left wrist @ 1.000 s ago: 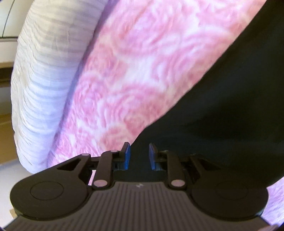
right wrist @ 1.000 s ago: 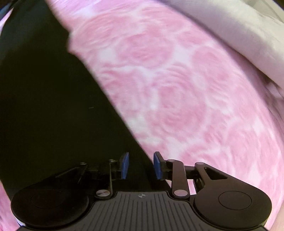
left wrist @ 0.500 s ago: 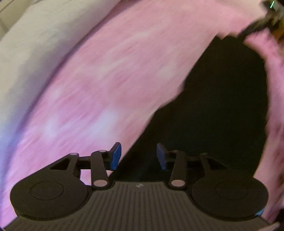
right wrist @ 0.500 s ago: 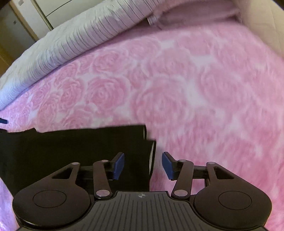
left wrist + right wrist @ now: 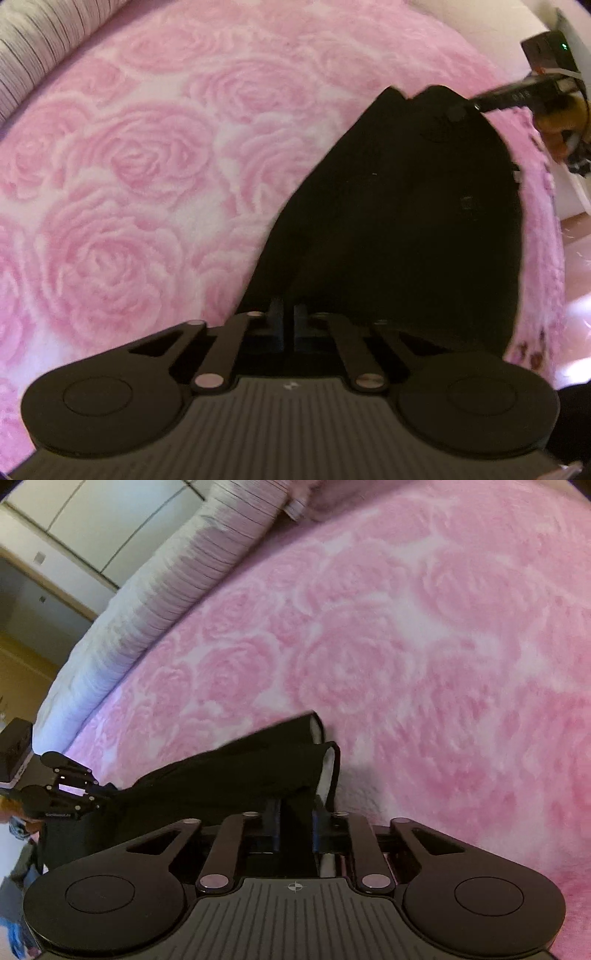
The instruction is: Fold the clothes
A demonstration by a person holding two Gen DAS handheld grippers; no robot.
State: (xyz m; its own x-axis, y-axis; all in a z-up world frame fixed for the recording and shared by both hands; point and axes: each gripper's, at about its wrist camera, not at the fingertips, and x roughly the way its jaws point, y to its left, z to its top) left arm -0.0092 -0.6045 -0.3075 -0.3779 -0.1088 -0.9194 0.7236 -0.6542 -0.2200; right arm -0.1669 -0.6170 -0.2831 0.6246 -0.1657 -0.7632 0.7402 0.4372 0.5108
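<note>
Bed with pink rose-patterned blanket (image 5: 155, 177), black garment (image 5: 399, 229) lying on it

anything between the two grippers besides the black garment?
No. In the left wrist view only the black garment spans from the left gripper to the right gripper, lying on the pink rose blanket.

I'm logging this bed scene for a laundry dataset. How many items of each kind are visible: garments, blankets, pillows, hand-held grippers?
Black garment: 1
Pink rose-pattern blanket: 1
White striped pillow or bolster: 1
Hand-held grippers: 2, left hand-held gripper and right hand-held gripper, each closed on an end of the garment
Total: 5
</note>
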